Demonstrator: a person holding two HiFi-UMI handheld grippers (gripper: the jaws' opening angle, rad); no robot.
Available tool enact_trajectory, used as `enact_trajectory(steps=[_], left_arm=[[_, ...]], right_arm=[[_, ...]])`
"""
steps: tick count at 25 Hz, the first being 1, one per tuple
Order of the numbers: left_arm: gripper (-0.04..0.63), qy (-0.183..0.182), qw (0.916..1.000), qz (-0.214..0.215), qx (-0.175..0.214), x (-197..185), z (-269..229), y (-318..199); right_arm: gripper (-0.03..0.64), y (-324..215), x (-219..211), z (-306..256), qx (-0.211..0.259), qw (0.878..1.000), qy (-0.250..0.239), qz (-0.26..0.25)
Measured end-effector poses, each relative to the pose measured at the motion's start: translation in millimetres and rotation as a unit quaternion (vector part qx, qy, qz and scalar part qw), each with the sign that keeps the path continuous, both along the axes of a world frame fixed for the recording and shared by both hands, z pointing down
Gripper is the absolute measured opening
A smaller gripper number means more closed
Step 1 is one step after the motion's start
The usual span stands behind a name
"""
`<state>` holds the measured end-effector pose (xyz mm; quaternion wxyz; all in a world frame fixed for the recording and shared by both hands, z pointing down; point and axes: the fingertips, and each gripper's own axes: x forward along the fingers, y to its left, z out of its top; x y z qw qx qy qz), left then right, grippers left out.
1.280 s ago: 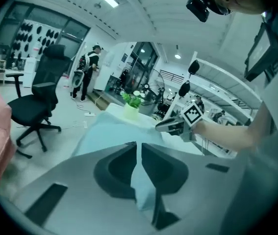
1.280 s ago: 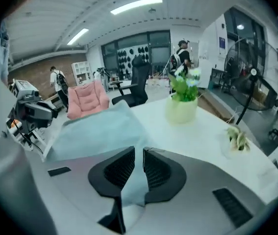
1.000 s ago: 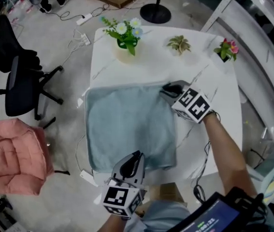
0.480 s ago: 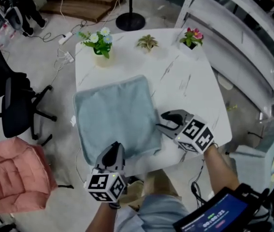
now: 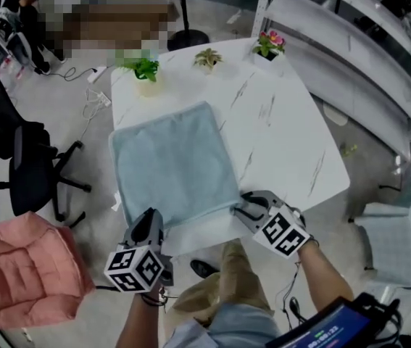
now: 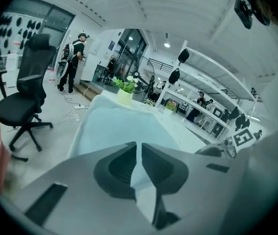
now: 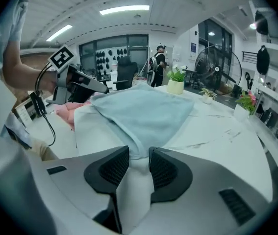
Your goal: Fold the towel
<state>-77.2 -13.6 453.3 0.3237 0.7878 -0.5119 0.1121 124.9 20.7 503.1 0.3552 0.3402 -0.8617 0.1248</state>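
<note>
A light blue towel [image 5: 172,165] lies spread flat on the left half of the white marble table [image 5: 285,143]. My right gripper [image 5: 243,207] is at the towel's near right corner. In the right gripper view that corner [image 7: 135,151] sits between the jaws of the right gripper [image 7: 139,155], which are closing and not visibly pressing on it. My left gripper [image 5: 151,220] hovers over the near edge by the near left corner. In the left gripper view the left gripper [image 6: 139,148] has its jaws almost together, with the towel [image 6: 124,124] stretching away beyond them. Whether cloth is pinched there I cannot tell.
Three small potted plants [image 5: 143,69], [image 5: 207,58], [image 5: 267,43] stand along the table's far edge. A black office chair [image 5: 24,165] and a pink cushion [image 5: 27,267] are on the floor at left. White shelving [image 5: 364,42] runs along the right.
My right gripper left the towel's far right corner, came back to the near right corner and its jaws widened. My left gripper moved left along the near edge. The towel stayed flat.
</note>
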Motion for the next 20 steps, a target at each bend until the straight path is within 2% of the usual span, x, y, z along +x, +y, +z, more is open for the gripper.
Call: enact_trajectory(steps=[4, 5, 7, 8, 12, 20], left_arm=[[0.035, -0.011, 0.9997, -0.017, -0.01, -18, 7, 7], [0.035, -0.013, 0.9996, -0.021, -0.012, -21, 9, 8], [0.035, -0.017, 0.9993, -0.028, -0.02, -28, 15, 10], [0.035, -0.02, 0.9991, -0.029, -0.024, -30, 18, 10], [0.035, -0.03, 0.9984, -0.031, -0.038, -36, 28, 13], [0.034, -0.026, 0.9967, -0.035, -0.068, -38, 42, 29]], right_arm=[[0.139, -6, 0, 2, 0.019, 1.0, -0.002, 0.019], [0.123, -8, -1, 3, 0.025, 0.999, 0.003, 0.023], [0.035, -14, -1, 5, 0.042, 0.998, 0.029, 0.022], [0.028, -15, 0, 5, 0.05, 0.998, 0.041, 0.018], [0.026, -12, 9, 5, 0.058, 0.996, 0.068, 0.007], [0.026, 9, 31, 7, 0.054, 0.994, 0.097, 0.001]])
